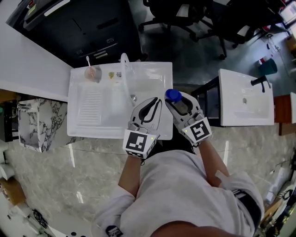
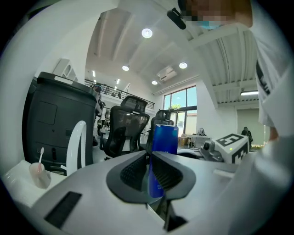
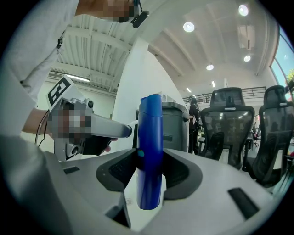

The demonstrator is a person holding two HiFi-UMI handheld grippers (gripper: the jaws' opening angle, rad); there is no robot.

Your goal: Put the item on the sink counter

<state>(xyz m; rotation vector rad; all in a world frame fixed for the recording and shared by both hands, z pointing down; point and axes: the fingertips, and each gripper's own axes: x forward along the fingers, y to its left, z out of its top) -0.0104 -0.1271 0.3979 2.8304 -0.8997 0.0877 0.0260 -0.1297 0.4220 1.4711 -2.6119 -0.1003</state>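
Observation:
A tall blue bottle [image 1: 173, 95] stands upright between the jaws of my right gripper [image 1: 178, 102], which is shut on it above the right front edge of the white sink counter [image 1: 152, 74]. In the right gripper view the bottle [image 3: 150, 151] fills the gap between the pads of that gripper [image 3: 149, 170]. My left gripper [image 1: 152, 102] hovers just left of it over the counter, shut and empty. In the left gripper view, the bottle [image 2: 165, 137] shows beyond the closed tips of the left gripper [image 2: 149, 158].
The counter has a ribbed draining board [image 1: 90, 106] at left, a white faucet [image 1: 125, 69] and a cup with a stick in it [image 1: 91, 72] at the back. A second white basin [image 1: 245, 97] stands to the right. Black office chairs [image 1: 180, 14] stand beyond.

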